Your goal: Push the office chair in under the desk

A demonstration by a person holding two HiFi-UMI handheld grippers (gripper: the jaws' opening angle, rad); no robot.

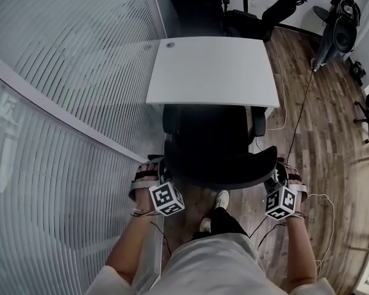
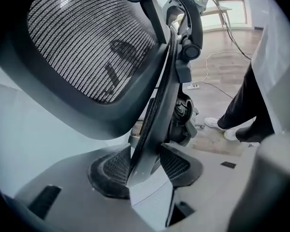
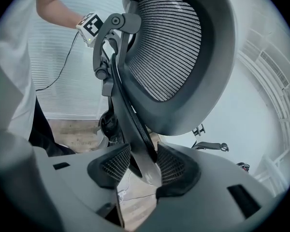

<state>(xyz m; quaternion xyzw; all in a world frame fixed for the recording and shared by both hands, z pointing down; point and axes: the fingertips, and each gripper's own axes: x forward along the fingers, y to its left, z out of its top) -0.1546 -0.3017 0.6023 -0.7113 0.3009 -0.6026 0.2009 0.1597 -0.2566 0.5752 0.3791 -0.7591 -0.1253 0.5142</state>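
A black mesh-backed office chair [image 1: 216, 141] stands in front of a white desk [image 1: 212, 69], its seat partly under the desktop. My left gripper [image 1: 152, 172] is shut on the left edge of the chair's backrest [image 2: 154, 110]. At the other side, my right gripper [image 1: 281, 178] is shut on the backrest's right edge [image 3: 133, 129]. In both gripper views the thin backrest frame runs between the black ribbed pads [image 2: 111, 170] [image 3: 171, 168]. The mesh headrest [image 3: 176, 47] fills the upper part of each gripper view.
A glass wall with blinds [image 1: 67, 103] runs close along the left of the desk. Cables [image 1: 295, 121] trail over the wood floor on the right. Another black chair [image 1: 234, 11] sits beyond the desk, and equipment [image 1: 338, 26] stands at the far right. The person's feet [image 1: 215, 211] are behind the chair.
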